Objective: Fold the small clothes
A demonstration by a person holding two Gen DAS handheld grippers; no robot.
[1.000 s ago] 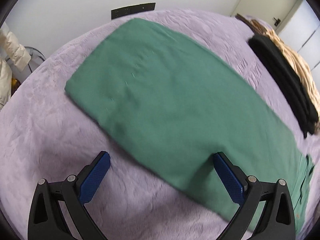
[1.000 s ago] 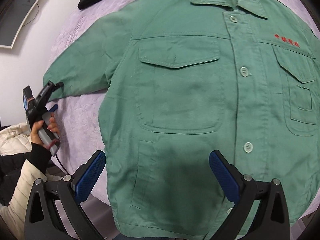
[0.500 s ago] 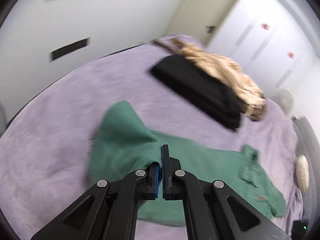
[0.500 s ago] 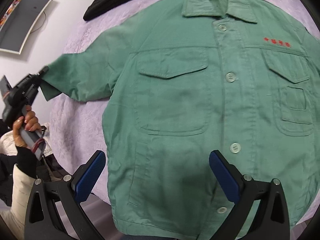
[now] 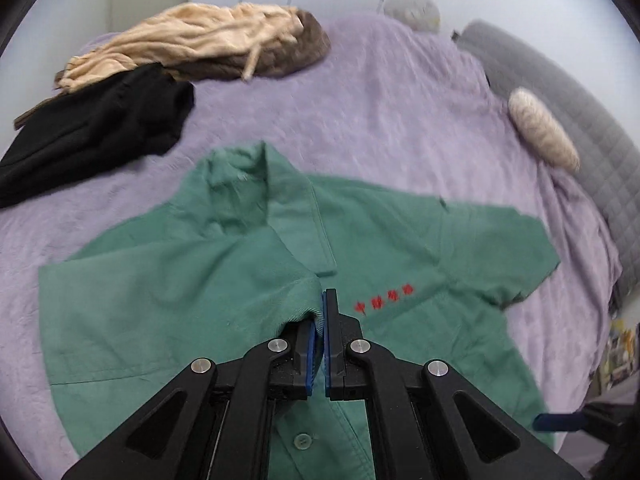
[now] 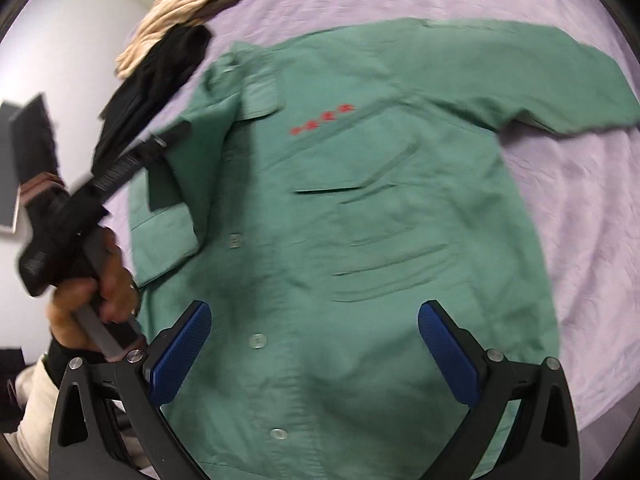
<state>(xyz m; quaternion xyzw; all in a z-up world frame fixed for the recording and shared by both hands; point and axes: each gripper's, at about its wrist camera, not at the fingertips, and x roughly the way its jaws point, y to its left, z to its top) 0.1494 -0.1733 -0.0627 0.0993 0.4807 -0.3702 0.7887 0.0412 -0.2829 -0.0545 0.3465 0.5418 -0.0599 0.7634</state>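
Folding the first sleeve inward is the step in hand, and much has changed in one second. A second ago the left gripper [image 5: 323, 312] stood with its fingers wide apart over the flat sleeve; half a second ago it had already closed on the cuff [image 5: 308, 300] and lifted it; now it holds that cuff pinched tight between its blue pads and has carried it over the chest of the green jacket [image 6: 380, 208], close beside the red embroidered characters [image 5: 384, 299]. In the right wrist view the sleeve [image 6: 172, 184] is now doubled across the front, near the button line. The jacket itself lies face up and buttoned on the purple bedspread [image 5: 400, 112], its other sleeve [image 6: 540, 76] spread out flat to the side. The right gripper [image 6: 316, 348] hangs over the lower hem with its fingers wide apart and holds nothing, as it did in both earlier views. I judge that the first fold is almost made: the cuff needs only to be laid down and let go. A black garment [image 5: 92, 132] and a beige garment [image 5: 192, 48] lie well apart, further up the bed.
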